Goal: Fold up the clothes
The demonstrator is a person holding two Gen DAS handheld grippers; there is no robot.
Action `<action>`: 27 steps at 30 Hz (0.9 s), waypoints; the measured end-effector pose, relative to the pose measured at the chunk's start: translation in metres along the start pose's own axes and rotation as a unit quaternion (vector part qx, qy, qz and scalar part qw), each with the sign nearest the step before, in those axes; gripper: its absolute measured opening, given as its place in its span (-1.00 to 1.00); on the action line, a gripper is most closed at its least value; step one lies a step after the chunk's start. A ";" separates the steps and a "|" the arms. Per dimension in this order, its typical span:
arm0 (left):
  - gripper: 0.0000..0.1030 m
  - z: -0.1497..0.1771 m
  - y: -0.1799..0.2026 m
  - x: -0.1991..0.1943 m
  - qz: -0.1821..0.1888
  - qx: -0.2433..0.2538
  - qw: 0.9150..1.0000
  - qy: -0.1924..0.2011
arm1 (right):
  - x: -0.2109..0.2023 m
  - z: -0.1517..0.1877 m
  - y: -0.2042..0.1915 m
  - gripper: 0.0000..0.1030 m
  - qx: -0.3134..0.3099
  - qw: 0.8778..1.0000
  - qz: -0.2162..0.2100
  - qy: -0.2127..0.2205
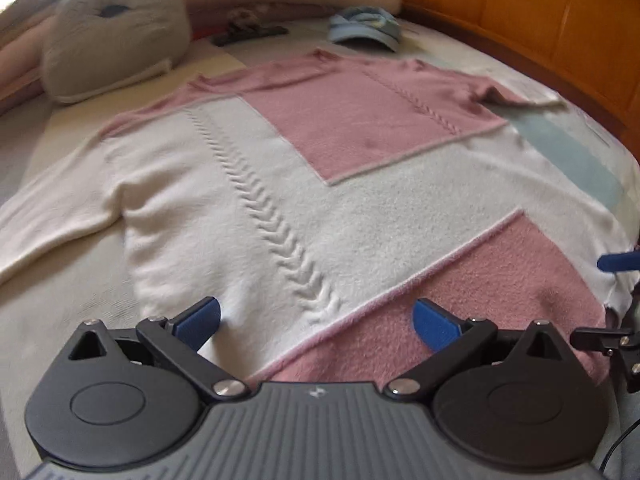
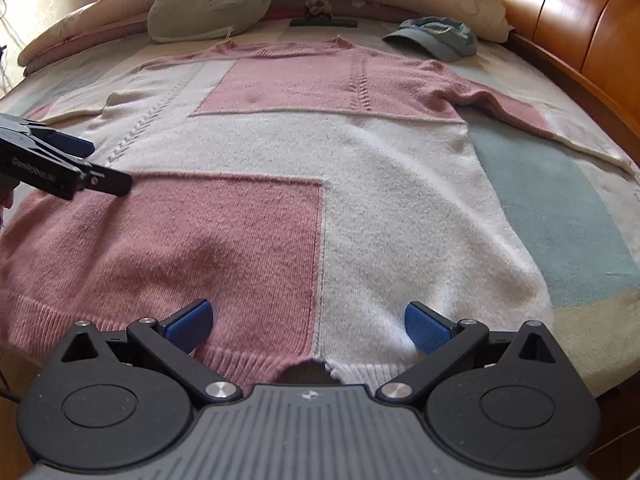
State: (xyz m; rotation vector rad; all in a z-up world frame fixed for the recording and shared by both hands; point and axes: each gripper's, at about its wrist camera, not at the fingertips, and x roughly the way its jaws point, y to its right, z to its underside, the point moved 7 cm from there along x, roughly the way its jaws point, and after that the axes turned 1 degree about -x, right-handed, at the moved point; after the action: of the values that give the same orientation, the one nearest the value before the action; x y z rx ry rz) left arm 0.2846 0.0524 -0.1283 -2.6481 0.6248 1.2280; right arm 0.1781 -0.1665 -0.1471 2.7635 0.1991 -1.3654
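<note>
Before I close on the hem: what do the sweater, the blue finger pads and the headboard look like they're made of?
Sweater: soft knit, probably wool or acrylic; fuzzy nap, ribbed hem and a raised braid stitch show. Pads on the right gripper: likely rubber or textured plastic, matte blue with fine ridges. Headboard: seemingly varnished wood, orange-brown panels with glossy highlights. The left gripper has similar blue pads.

Both grippers (image 1: 316, 322) (image 2: 308, 324) prob. wide open

Pink-and-white knit sweater (image 2: 320, 152) spread flat on bed, sleeves out, hem nearest.
</note>
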 end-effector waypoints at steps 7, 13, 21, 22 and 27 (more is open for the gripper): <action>0.99 0.003 -0.002 -0.018 -0.006 -0.067 0.997 0.034 | -0.003 -0.052 0.055 1.00 0.091 0.994 -0.042 0.051; 0.99 0.013 0.005 -0.013 -0.001 -0.063 0.998 0.024 | 0.032 -0.088 0.089 1.00 0.192 0.974 -0.107 0.048; 0.99 0.018 0.004 -0.001 -0.007 -0.059 0.998 0.012 | 0.068 -0.093 0.105 1.00 0.185 0.981 -0.049 0.041; 0.99 0.016 0.004 0.000 -0.008 -0.057 0.998 0.013 | 0.073 -0.097 0.108 1.00 0.174 0.984 -0.032 0.036; 0.99 0.016 0.002 0.000 -0.003 -0.059 0.998 0.018 | 0.056 -0.112 0.102 1.00 0.182 0.980 -0.082 0.017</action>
State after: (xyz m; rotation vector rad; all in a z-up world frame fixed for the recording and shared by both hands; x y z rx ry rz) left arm 0.2726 0.0561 -0.1391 -2.7713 0.5659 1.2563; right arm 0.3136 -0.2511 -0.1245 3.1312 0.1998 -1.5320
